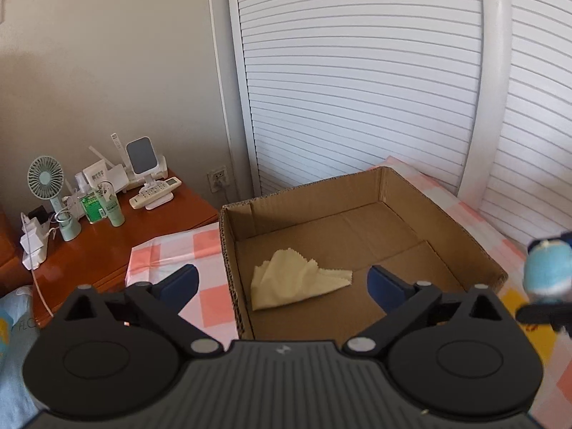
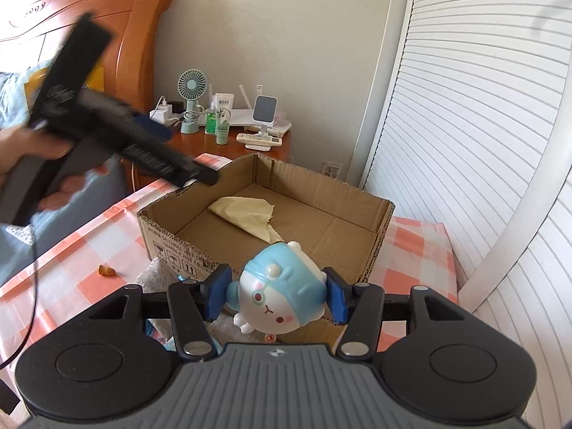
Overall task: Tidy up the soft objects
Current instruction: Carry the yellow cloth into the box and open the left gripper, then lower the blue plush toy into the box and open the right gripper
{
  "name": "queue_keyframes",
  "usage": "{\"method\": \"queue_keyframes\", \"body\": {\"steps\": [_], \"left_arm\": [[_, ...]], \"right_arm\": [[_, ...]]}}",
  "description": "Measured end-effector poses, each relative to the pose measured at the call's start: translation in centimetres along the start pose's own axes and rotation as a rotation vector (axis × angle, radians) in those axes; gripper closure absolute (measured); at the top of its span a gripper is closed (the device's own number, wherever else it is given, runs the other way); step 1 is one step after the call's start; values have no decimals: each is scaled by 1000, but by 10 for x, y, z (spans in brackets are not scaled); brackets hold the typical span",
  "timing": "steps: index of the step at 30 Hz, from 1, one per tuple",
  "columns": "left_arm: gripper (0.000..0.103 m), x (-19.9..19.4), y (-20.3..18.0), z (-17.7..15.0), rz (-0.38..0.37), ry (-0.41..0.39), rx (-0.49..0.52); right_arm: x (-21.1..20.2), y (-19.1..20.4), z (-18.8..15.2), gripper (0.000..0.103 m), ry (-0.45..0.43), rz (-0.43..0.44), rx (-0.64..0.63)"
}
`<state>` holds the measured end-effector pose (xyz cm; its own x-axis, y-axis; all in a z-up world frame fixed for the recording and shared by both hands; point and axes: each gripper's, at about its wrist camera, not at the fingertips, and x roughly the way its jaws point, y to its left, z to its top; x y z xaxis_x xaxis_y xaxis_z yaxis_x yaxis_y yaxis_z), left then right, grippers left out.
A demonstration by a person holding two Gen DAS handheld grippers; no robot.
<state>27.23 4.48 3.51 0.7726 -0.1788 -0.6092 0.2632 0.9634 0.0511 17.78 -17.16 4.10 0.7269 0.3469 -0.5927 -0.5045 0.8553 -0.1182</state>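
Plush toy (image 2: 280, 287) clamped in the right gripper (image 2: 277, 295), just short of the cardboard box (image 2: 375, 246); 1 yellow cloth (image 1: 298, 279) already lies inside.
Left gripper (image 1: 282, 282) hangs above the box with jaws wide apart and empty. Next, I judge, the toy needs carrying over the near wall and releasing beside the cloth. Printed handling symbols on the box front are too small to read.

A home bedroom: wooden headboard (image 2: 118, 35), cluttered nightstand (image 1: 118, 236), louvred wardrobe doors (image 1: 357, 89).
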Motion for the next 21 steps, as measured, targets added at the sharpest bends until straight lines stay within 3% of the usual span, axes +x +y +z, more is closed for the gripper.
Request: {"method": "queue_keyframes", "body": {"steps": [5, 11, 16, 21], "left_arm": [[2, -45, -10, -32, 45, -13, 31], [2, -98, -17, -80, 22, -16, -23], [2, -122, -29, -122, 75, -7, -86], [2, -125, -30, -148, 58, 27, -133]], "right_arm": [[12, -1, 15, 43, 25, -13, 29], [51, -10, 37, 43, 62, -48, 26], [92, -28, 66, 43, 90, -55, 76], [124, -33, 91, 39, 107, -64, 69]]}}
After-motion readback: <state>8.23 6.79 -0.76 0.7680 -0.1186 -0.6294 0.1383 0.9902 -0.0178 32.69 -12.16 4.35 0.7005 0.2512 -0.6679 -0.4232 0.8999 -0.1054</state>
